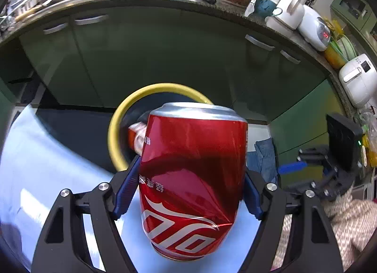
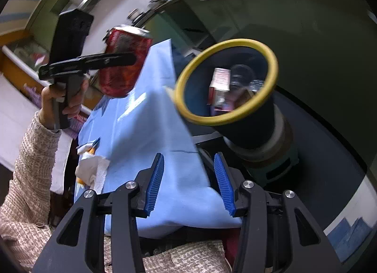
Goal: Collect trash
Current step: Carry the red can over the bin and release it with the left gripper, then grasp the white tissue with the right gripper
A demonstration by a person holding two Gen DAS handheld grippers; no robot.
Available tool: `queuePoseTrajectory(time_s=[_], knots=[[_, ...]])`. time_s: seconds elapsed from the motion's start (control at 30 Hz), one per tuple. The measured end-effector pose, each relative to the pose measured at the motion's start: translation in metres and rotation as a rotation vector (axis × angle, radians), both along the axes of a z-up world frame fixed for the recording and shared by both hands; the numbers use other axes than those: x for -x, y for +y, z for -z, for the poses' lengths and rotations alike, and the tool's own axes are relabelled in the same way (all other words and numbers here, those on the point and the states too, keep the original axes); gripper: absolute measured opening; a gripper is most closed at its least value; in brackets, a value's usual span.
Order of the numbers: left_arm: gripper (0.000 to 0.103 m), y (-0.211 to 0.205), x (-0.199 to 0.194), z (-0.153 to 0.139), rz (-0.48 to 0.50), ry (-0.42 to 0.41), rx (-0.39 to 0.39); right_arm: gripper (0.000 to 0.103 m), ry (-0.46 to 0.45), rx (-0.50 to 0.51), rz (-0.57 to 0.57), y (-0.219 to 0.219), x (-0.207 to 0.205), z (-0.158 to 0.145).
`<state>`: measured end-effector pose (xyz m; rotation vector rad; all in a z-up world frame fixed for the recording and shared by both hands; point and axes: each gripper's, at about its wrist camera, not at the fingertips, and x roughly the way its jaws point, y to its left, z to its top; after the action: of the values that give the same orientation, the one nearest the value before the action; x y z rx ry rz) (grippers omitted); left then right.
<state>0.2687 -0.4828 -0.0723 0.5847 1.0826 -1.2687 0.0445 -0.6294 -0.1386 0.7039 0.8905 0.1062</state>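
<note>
The blue cloth (image 2: 146, 136) is the biggest thing here. Off its far edge sits the bin (image 2: 249, 117), black with a yellow rim, holding a red-and-white carton and some clear plastic, both blurry. The red can (image 1: 192, 178) is pinched between the blue pads of the left gripper (image 1: 188, 181), lifted above the cloth, just short of the bin. It's dented, with white Coca-Cola script and Chinese characters. The right gripper (image 2: 190, 182) sits partly open over the cloth's near edge, holding nothing. A crumpled tissue (image 2: 93, 171) lies at the cloth's left edge.
</note>
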Motion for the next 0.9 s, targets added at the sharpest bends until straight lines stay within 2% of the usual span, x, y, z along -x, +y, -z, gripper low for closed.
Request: queuePoseTrajectory(time_s=[0.23,0.37,0.47,0.6,0.67,0.73,0.83,0.9], knots=[[0.072,-0.07,0.004,0.046,-0.001,-0.007,-0.073,0.045,0.011,-0.039,0.043,-0.02,0.008,0.014],[0.078,-0.077,0.003,0.053,-0.033,-0.018,-0.103,0.049,0.004,-0.036,0.037,-0.02,0.008,0.013],[0.079,-0.061,0.006,0.04,-0.045,-0.03,-0.089,0.049,-0.002,-0.031,0.025,-0.014,0.006,0.01],[0.08,-0.013,0.017,-0.004,-0.078,-0.048,-0.009,0.049,-0.018,-0.012,-0.015,0.0,0.001,0.0],[0.085,0.024,0.026,-0.034,-0.121,-0.067,0.067,0.05,-0.029,0.003,-0.058,0.014,-0.003,-0.006],[0.086,0.075,0.038,-0.065,-0.177,-0.089,0.163,0.05,-0.038,0.023,-0.11,0.031,-0.01,-0.013],[0.088,0.145,0.052,-0.094,-0.26,-0.142,0.265,0.053,-0.044,0.06,-0.2,0.065,-0.022,-0.021],[0.089,0.203,0.062,-0.111,-0.358,-0.197,0.329,0.054,-0.047,0.075,-0.244,0.084,-0.029,-0.025]])
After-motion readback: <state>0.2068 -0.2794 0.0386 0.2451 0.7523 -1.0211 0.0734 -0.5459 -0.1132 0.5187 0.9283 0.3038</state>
